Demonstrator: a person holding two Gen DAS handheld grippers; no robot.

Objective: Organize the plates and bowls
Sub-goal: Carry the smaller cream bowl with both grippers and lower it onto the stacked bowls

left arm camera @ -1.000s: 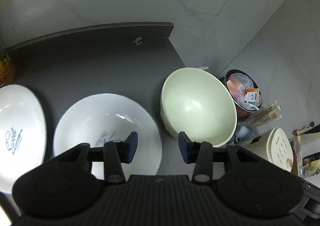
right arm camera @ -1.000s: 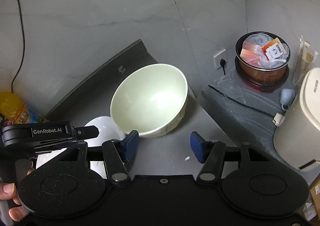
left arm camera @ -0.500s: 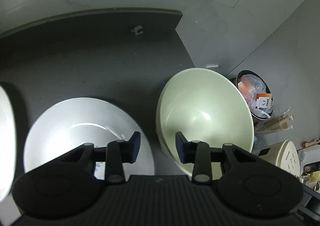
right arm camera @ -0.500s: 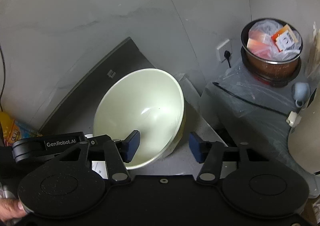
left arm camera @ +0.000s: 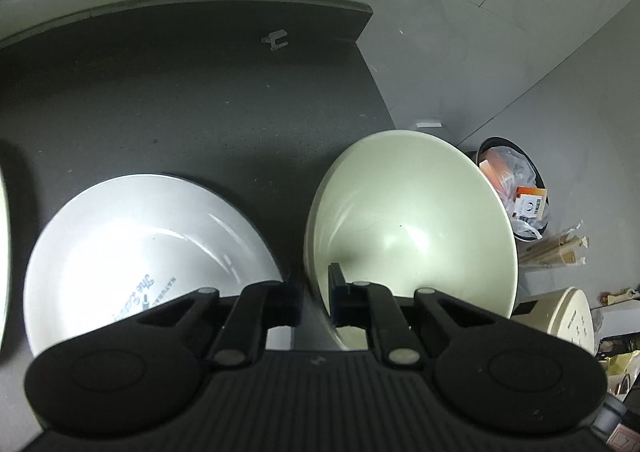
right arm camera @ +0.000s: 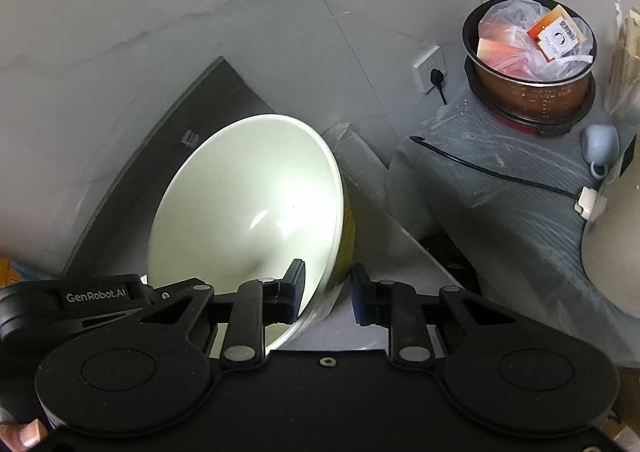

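A large pale green bowl (left arm camera: 412,236) stands on the dark counter (left arm camera: 180,92), right of a white plate (left arm camera: 140,244) with blue lettering. My left gripper (left arm camera: 316,298) is shut on the bowl's left rim, one pad inside and one outside. In the right wrist view the same bowl (right arm camera: 248,204) fills the middle. My right gripper (right arm camera: 328,292) straddles its right rim and its jaws are closing. The inner pad is against the inside wall, while a thin gap shows at the outer pad. The left gripper (right arm camera: 96,296) shows at the lower left.
A second white plate (left arm camera: 3,252) peeks in at the far left. Right of the counter's edge are a metal pot (right arm camera: 528,52) holding a plastic bag, a wall socket (right arm camera: 430,68) with a cable, a blue-grey cup (right arm camera: 600,144) and a cream appliance (left arm camera: 568,316).
Both grippers came down onto the green bowl and their jaws narrowed. The left one closed on the left rim. The right one moved over the right rim.
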